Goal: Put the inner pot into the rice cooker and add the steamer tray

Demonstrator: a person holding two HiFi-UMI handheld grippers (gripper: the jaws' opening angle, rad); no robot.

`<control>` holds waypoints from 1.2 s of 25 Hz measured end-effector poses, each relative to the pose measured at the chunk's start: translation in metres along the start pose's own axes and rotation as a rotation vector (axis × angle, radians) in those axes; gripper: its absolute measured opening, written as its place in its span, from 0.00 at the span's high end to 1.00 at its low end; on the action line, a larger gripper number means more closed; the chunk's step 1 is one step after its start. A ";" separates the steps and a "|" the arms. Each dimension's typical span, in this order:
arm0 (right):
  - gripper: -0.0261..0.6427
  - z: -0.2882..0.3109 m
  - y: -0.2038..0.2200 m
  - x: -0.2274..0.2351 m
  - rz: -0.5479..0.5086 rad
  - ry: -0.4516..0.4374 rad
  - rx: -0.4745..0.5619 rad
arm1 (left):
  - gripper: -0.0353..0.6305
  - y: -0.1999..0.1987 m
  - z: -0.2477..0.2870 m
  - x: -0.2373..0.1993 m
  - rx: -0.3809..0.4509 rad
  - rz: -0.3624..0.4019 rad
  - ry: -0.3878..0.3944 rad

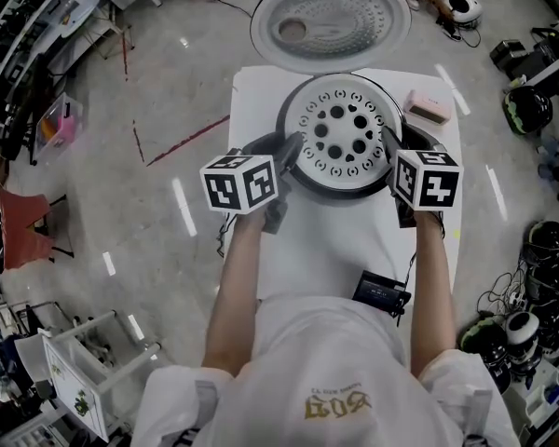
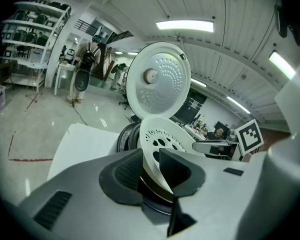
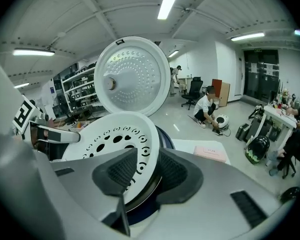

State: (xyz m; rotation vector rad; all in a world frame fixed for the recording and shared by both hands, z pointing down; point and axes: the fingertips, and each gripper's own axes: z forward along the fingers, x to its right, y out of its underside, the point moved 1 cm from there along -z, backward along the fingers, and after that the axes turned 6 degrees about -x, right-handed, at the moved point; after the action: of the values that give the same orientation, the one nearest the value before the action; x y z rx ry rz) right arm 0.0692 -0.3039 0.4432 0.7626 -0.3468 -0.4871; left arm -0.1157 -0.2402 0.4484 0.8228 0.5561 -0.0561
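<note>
While straddling steamer tray (image 1: 343, 161) rim, left gripper (image 2: 150, 168), right gripper (image 3: 143, 170) part-open, unclamped.

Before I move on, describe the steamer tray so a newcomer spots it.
On the white table stands the round dark rice cooker, its lid raised. The white round plastic steamer tray sits across its mouth; unlike the dimpled lid behind, it has large round holes.

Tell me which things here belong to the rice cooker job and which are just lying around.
In the job:
- rice cooker, its lid open
- steamer tray
- left gripper and right gripper, both at the tray's rim

Lying about:
- pink box
- black device, both on the table
</note>
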 end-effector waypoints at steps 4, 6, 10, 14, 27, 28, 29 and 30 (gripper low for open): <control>0.70 0.000 -0.002 0.001 -0.031 0.033 0.016 | 0.72 0.001 -0.001 -0.003 -0.009 0.034 -0.021; 0.70 0.000 -0.002 0.001 -0.033 0.032 0.019 | 0.73 0.002 -0.003 -0.003 -0.006 0.047 -0.029; 0.70 -0.004 -0.001 -0.002 -0.033 0.024 0.032 | 0.71 0.003 -0.004 0.000 -0.001 0.076 -0.051; 0.72 -0.006 0.002 -0.005 -0.012 -0.002 0.059 | 0.73 0.007 -0.003 -0.005 0.013 0.106 -0.100; 0.94 -0.062 0.014 -0.022 0.134 -0.211 0.309 | 0.92 0.008 -0.045 0.020 0.208 0.225 -0.172; 0.94 -0.067 0.019 -0.024 0.115 -0.215 0.310 | 0.92 0.013 -0.048 0.027 0.209 0.229 -0.170; 0.94 -0.073 0.023 -0.026 0.094 -0.218 0.315 | 0.92 0.019 -0.050 0.033 0.210 0.234 -0.169; 0.94 -0.078 0.027 -0.029 0.077 -0.223 0.325 | 0.92 0.024 -0.051 0.039 0.209 0.240 -0.166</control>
State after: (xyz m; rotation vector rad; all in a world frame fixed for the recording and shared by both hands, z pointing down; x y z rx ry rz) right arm 0.0896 -0.2270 0.4063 1.0079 -0.6723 -0.4496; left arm -0.0986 -0.1807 0.4177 1.0736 0.2952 0.0381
